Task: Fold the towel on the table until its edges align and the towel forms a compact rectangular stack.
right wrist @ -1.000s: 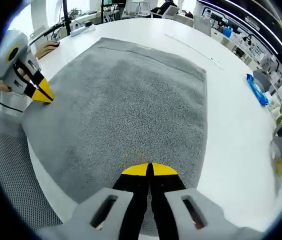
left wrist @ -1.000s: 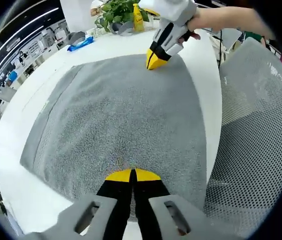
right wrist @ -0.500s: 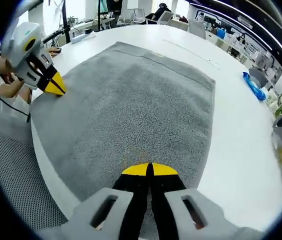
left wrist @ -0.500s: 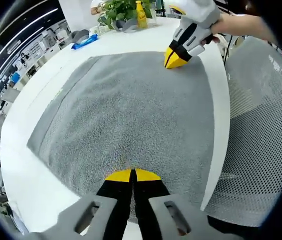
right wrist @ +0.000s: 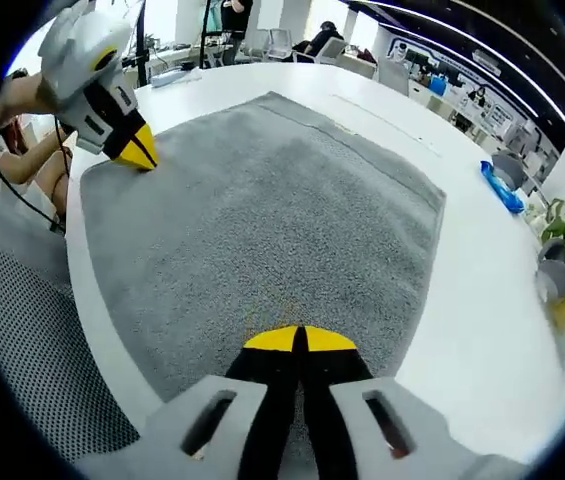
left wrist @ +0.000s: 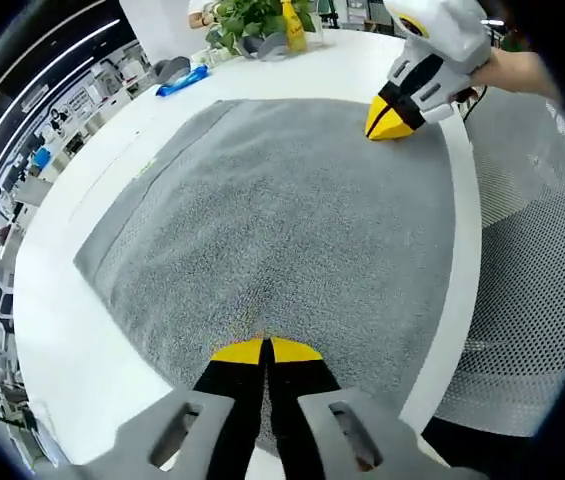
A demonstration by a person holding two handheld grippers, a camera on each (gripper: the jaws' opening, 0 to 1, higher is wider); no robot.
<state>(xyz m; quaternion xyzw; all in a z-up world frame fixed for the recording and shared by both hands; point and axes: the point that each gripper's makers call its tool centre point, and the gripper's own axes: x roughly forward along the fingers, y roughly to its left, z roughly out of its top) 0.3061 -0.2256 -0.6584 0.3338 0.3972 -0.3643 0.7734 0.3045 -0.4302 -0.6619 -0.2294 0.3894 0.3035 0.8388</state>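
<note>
Towel (left wrist: 282,210): soft, limp, light; best taken at near corners.
Left tool (left wrist: 265,349): clamped on towel.
Right tool (right wrist: 297,339): clamped on towel.

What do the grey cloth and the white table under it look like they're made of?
The towel looks like soft terry cotton: a nubbly, matte looped pile with a flatter woven band along one edge. The table looks like smooth white laminate or painted board, slightly glossy, though the exact material can't be told.

left tongs (left wrist: 265,349) clamp towel (left wrist: 282,210) | right tongs (left wrist: 389,122) pinch far corner
</note>
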